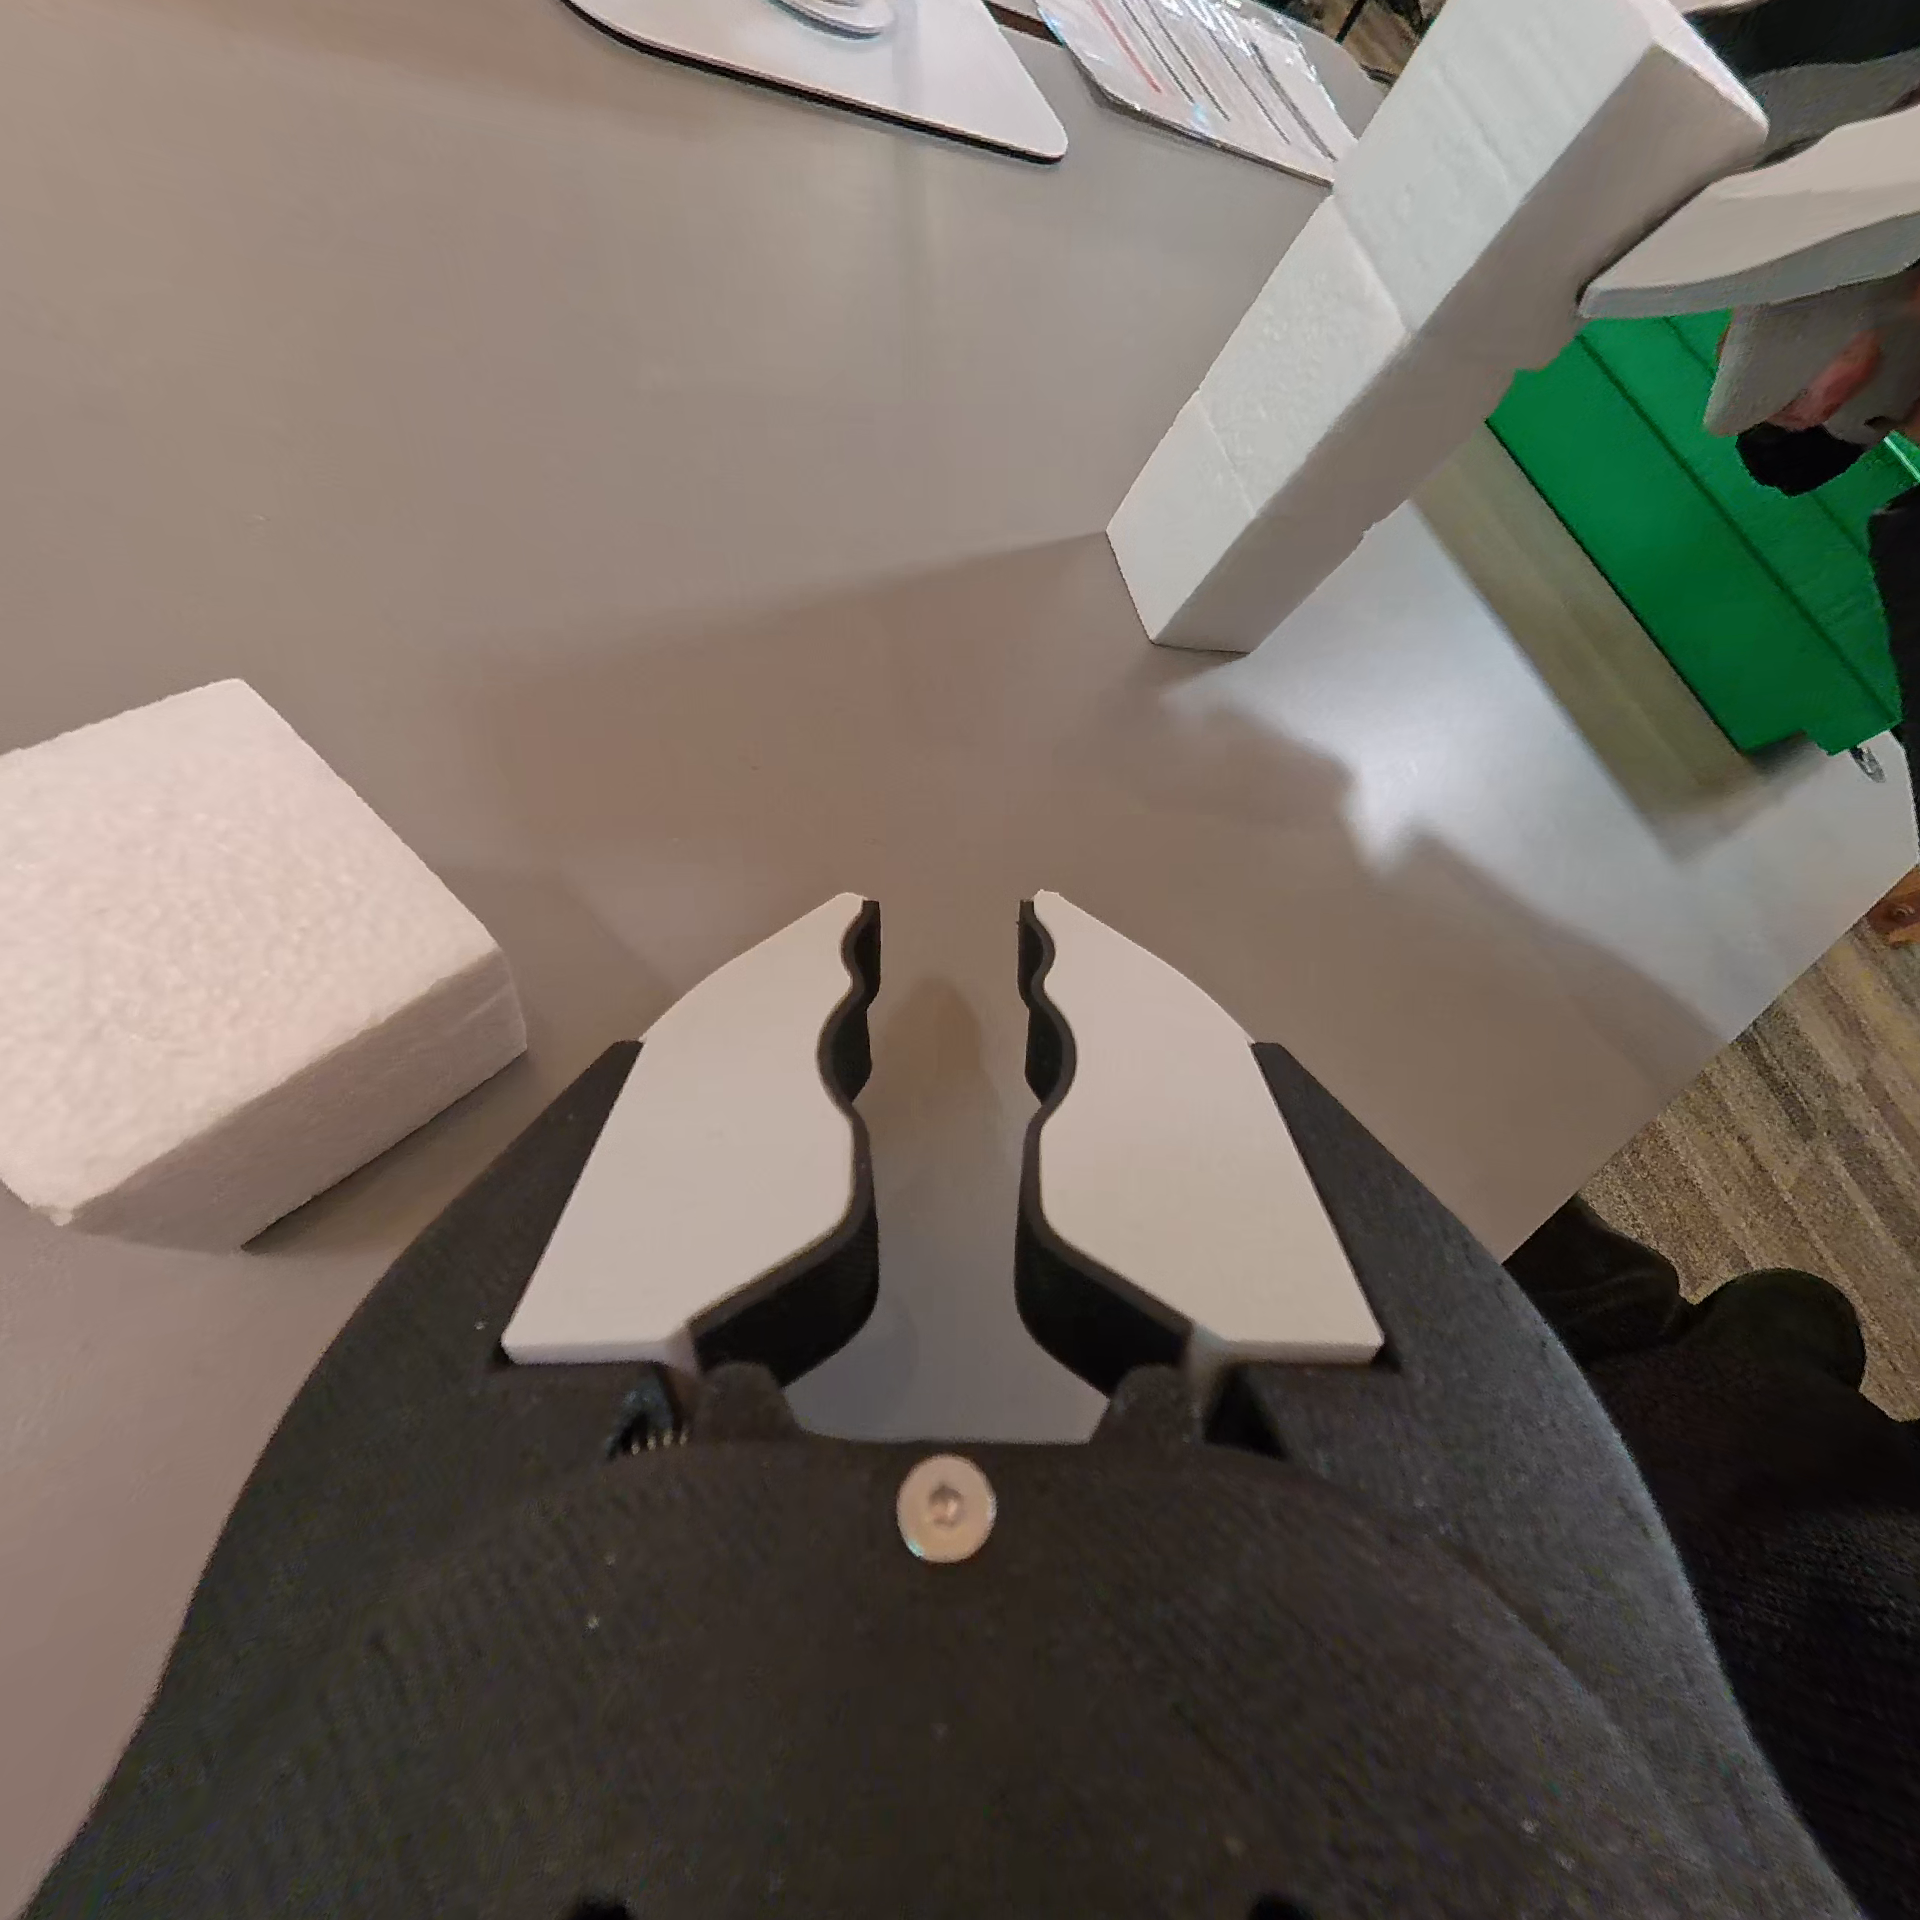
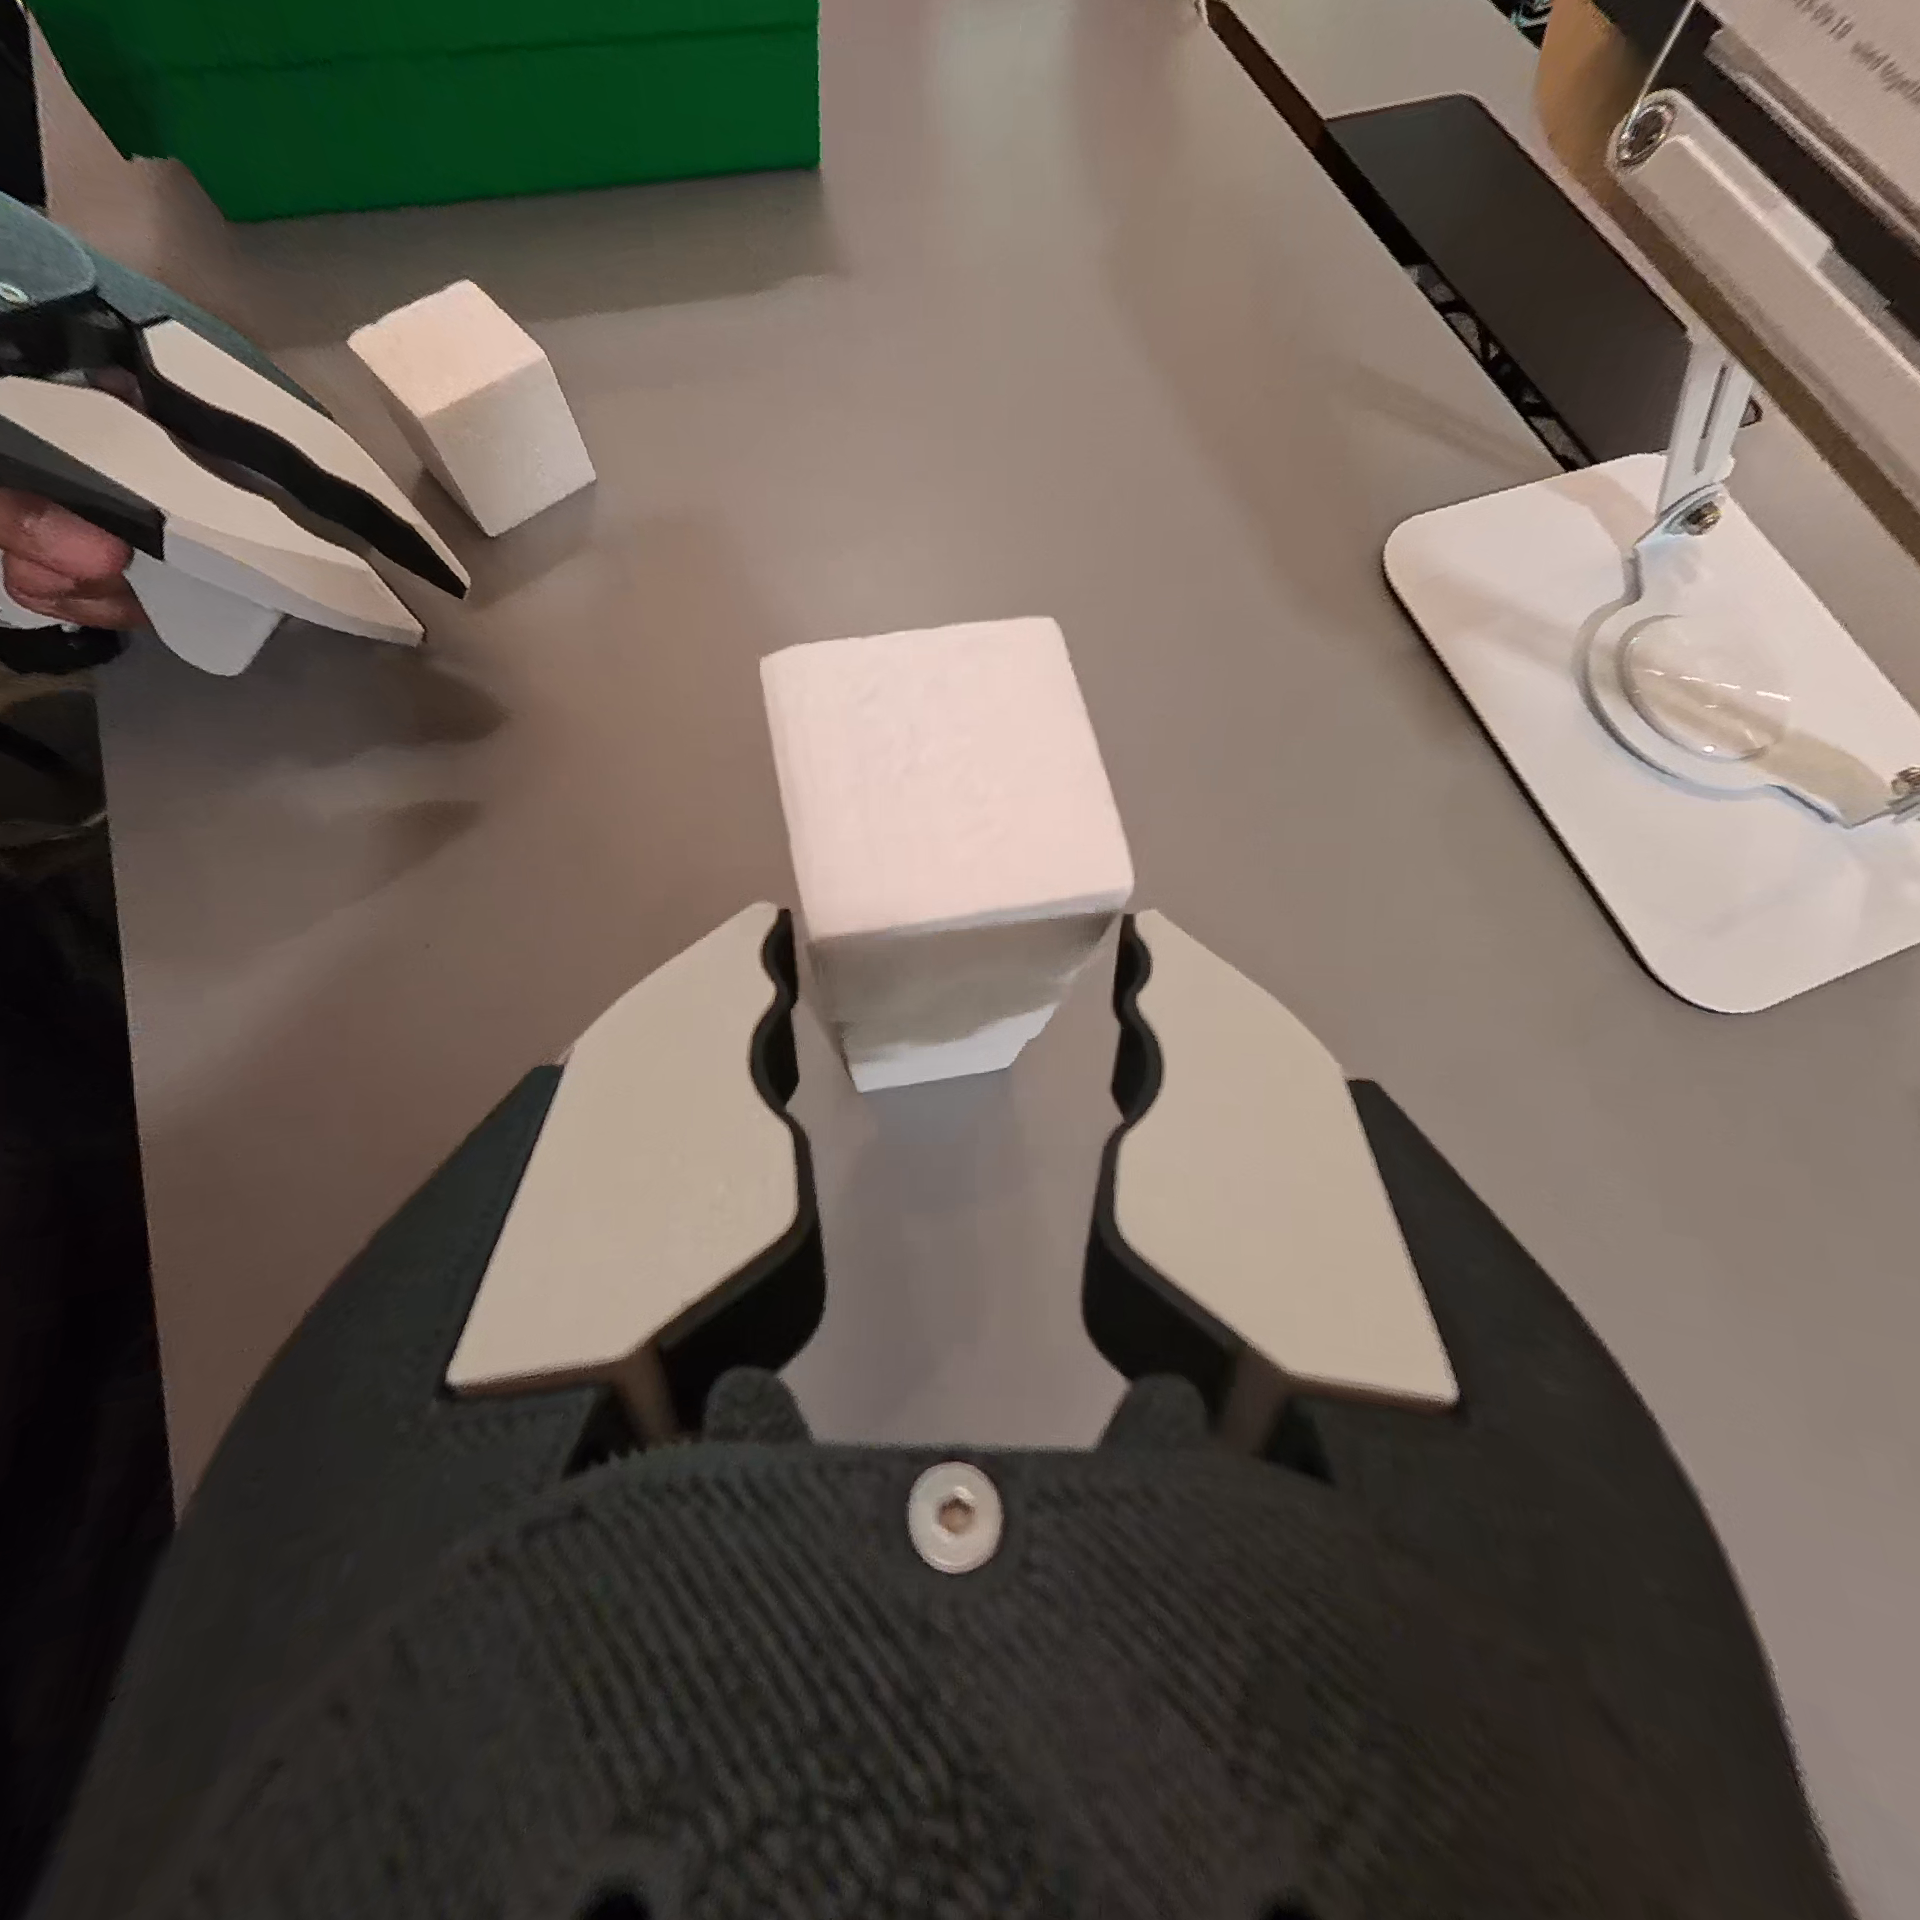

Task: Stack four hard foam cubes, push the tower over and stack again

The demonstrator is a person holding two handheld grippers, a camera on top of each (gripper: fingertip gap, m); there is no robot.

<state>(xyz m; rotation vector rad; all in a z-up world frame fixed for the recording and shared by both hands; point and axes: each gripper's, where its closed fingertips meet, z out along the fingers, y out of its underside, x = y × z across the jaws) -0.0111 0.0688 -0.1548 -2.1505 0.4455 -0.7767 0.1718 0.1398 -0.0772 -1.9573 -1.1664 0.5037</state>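
Note:
My right gripper (image 2: 953,920) is shut on the top of a tall white foam block (image 2: 940,779) that stands upright on the grey table (image 2: 1039,416), with a fingertip on each side. The same block shows in the left wrist view (image 1: 1382,353), with a right finger (image 1: 1766,249) at its top. My left gripper (image 1: 949,914) is open and empty, low over bare table. A shorter white foam block (image 1: 229,956) lies just left of it. In the right wrist view the left gripper (image 2: 436,613) is at the left, next to that short block (image 2: 478,416).
A green box (image 2: 468,94) stands at the table's far end and also shows in the left wrist view (image 1: 1704,540). A white monitor-stand base (image 2: 1662,748) with a metal arm sits at the right. The table edge (image 1: 1662,1060) drops to carpet.

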